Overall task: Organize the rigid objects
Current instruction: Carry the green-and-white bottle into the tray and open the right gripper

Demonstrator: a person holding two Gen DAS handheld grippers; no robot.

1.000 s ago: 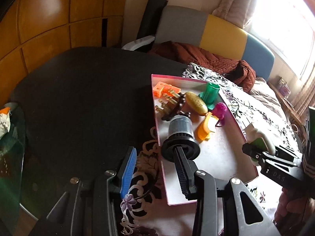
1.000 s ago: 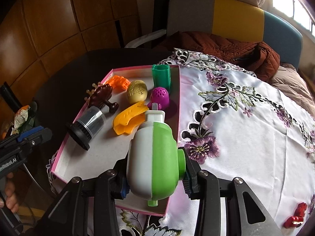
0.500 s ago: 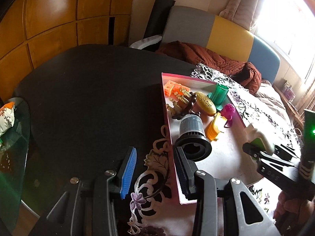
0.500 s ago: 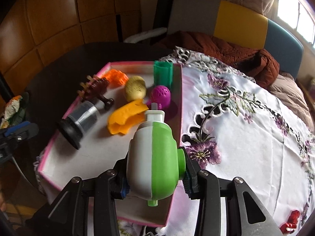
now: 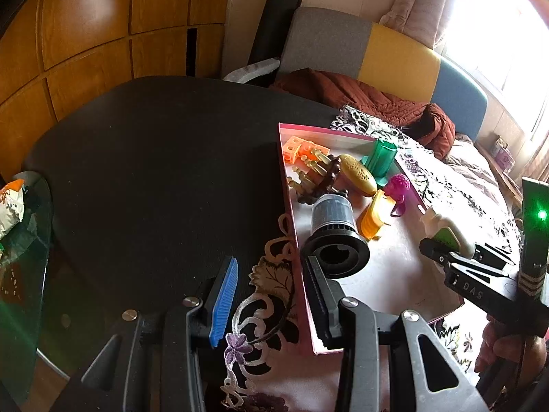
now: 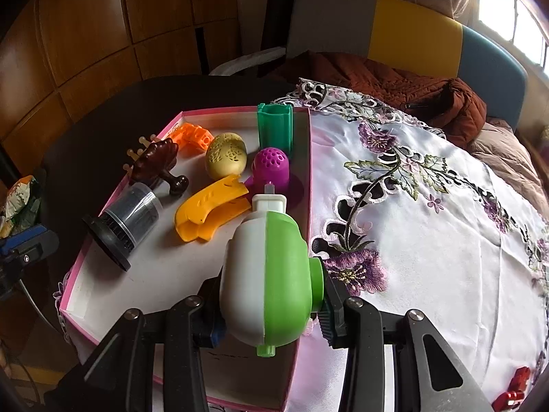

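Left gripper [image 5: 267, 302]: fingers spread wide, nothing between them, hovering over the tray's [image 6: 85, 274] near-left corner where the lace cloth [image 6: 429, 240] edge meets the dark table [image 5: 154, 171]; its right finger lies just in front of the black-based canister [image 5: 334, 237]. Right gripper [image 6: 271, 305]: fingers closed on the flanks of a white-and-green toy [image 6: 271, 274], held above the tray's near-right part, close inside the right wall. Toy's long axis runs straight forward along the fingers, white nozzle end away, small green nub toward the camera. Tray, pink-rimmed, white floor, contents left to right in the right wrist view: canister on its side, base toward the near-left; brown comb [image 6: 154, 161]; orange block [image 6: 192, 134]; yellow egg [image 6: 226, 156]; orange clip [image 6: 212, 213]; magenta dome [image 6: 271, 168]; green cup [image 6: 274, 127] upright in the far-right corner. Judgement: the right hand is the one placed to set the toy down; open floor lies directly below and to the left of it, between clip, canister and the near wall. Edges to mind: the right wall just beside the green half, and the clip ahead of the nozzle. Off-tray: small red piece [image 6: 518, 382] on the cloth, far right, well apart.
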